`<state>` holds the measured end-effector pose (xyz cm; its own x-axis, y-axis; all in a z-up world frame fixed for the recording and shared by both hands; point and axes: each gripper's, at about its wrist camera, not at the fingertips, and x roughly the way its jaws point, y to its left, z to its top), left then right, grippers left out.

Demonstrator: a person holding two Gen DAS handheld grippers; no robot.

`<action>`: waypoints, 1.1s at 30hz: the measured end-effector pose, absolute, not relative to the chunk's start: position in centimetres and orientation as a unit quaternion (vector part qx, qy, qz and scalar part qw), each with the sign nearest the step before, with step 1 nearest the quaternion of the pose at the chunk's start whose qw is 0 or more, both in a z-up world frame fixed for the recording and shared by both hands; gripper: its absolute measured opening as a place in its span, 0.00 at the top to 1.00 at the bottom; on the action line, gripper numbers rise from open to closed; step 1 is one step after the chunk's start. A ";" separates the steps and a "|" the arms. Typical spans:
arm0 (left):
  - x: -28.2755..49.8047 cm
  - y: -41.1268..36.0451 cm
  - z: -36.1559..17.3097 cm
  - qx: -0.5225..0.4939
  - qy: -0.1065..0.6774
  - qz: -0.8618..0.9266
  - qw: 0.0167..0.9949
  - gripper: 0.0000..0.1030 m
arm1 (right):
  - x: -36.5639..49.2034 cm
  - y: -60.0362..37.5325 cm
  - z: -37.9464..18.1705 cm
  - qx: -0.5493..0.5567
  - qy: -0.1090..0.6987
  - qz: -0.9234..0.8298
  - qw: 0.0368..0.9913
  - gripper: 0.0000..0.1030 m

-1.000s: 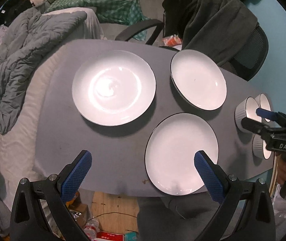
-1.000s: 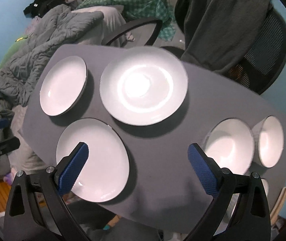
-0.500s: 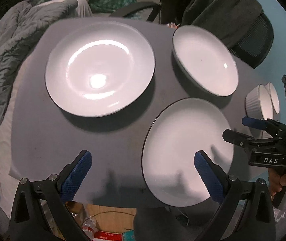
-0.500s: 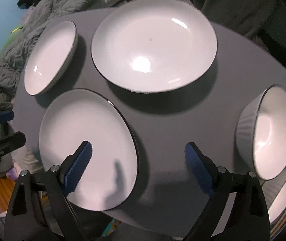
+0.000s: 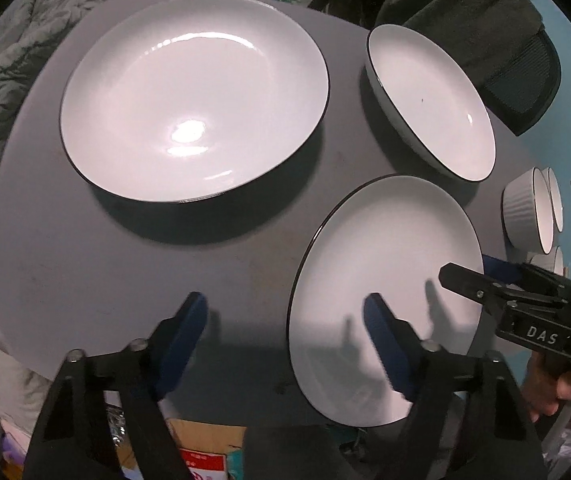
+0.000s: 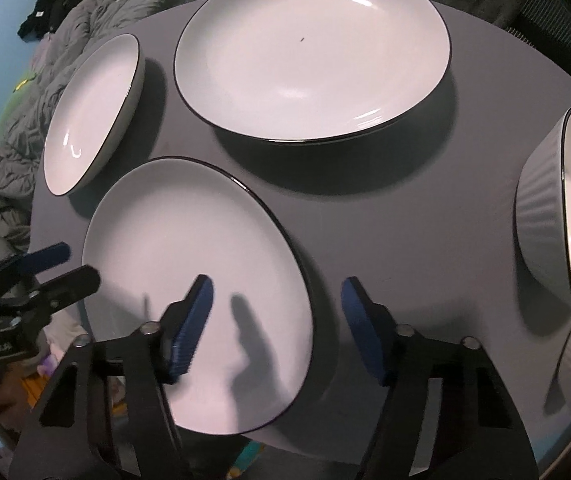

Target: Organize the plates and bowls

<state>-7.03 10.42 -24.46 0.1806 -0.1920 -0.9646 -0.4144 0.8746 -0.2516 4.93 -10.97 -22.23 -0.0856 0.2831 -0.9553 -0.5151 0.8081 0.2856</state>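
Two grippers straddle one plate's opposite rims.
Nearest plate (image 5: pixel 385 292): left gripper (image 5: pixel 285 320) and right gripper (image 6: pixel 277 320) fingers have been closing, not yet pinching. Seat rims deep, lift level, stack onto far plates (image 5: pixel 193 96) across the counter (image 5: pixel 125 260).

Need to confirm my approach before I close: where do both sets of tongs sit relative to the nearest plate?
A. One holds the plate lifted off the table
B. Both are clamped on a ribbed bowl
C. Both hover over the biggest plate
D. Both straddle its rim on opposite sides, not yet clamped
D. The left tongs and right tongs each have one pad over the nearest plate and one outside its rim, and the plate lies flat on the table.
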 end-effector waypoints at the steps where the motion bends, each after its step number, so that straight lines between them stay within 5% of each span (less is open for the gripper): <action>1: -7.1 10.5 -24.5 -0.243 0.636 0.074 0.729 0.27 | 4.8 -11.0 -22.4 -0.087 0.675 0.296 0.670 0.47; 3: -7.3 10.7 -24.8 -0.249 0.637 0.070 0.726 0.31 | 4.8 -10.8 -22.7 -0.087 0.679 0.293 0.668 0.59; 8: -7.7 11.0 -25.2 -0.248 0.648 0.060 0.718 0.45 | 5.1 -11.8 -23.2 -0.074 0.690 0.271 0.667 0.70; 13: -7.2 10.6 -26.2 -0.258 0.666 0.049 0.698 0.71 | 5.2 -13.4 -23.2 -0.059 0.697 0.266 0.663 0.77; 33: -5.5 9.2 -27.2 -0.248 0.690 0.044 0.679 0.78 | 6.0 -10.4 -23.9 -0.064 0.707 0.283 0.645 0.79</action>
